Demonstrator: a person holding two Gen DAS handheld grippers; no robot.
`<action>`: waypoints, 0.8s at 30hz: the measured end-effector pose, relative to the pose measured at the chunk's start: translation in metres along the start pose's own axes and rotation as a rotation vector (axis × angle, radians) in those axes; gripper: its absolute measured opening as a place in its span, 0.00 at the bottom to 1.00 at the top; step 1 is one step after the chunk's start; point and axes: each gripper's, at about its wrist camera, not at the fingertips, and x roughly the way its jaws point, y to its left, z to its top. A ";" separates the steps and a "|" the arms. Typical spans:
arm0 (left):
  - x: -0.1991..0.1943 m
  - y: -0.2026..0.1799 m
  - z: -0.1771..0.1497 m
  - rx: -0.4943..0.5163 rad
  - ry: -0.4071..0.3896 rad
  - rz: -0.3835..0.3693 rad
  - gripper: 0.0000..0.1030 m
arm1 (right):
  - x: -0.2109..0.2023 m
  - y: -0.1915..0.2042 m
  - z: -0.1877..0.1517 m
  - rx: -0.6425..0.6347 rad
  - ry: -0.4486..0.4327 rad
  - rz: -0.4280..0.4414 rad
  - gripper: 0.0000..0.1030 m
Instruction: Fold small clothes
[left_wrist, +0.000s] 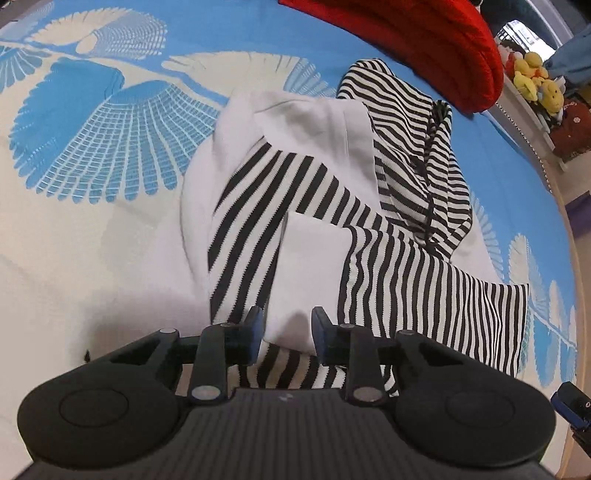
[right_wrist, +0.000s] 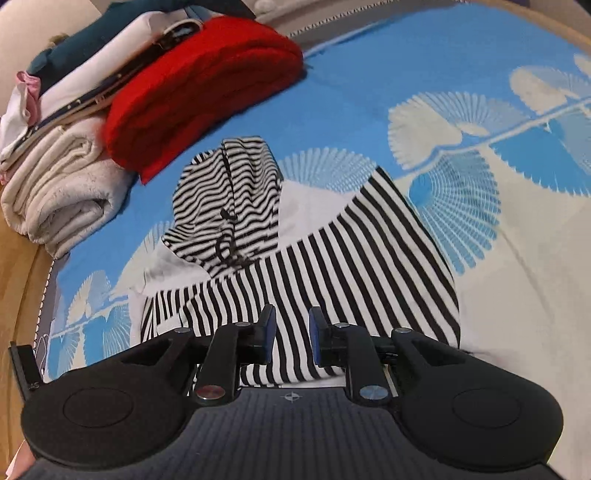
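Note:
A small black-and-white striped hoodie with white panels lies on the blue and cream bedspread. Its striped hood points away and both striped sleeves are folded across the white body. My left gripper is open, just above a white cuff and striped hem at the near edge. In the right wrist view the same hoodie lies with its hood at the far left. My right gripper is open, hovering over the striped sleeve, holding nothing.
A folded red knit lies beyond the hood, beside a stack of folded cream and dark clothes. Yellow plush toys sit on a shelf past the bed's right edge. A wooden bed rim runs along the left.

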 end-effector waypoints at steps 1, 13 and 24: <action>0.002 0.000 0.000 -0.002 0.004 0.005 0.31 | 0.001 0.000 0.000 0.002 0.003 -0.004 0.19; -0.006 -0.006 0.001 0.067 -0.030 0.004 0.03 | 0.009 -0.007 0.004 0.025 0.001 -0.048 0.19; -0.069 0.005 -0.009 0.073 -0.126 0.081 0.03 | 0.024 -0.008 0.003 0.102 0.040 -0.034 0.19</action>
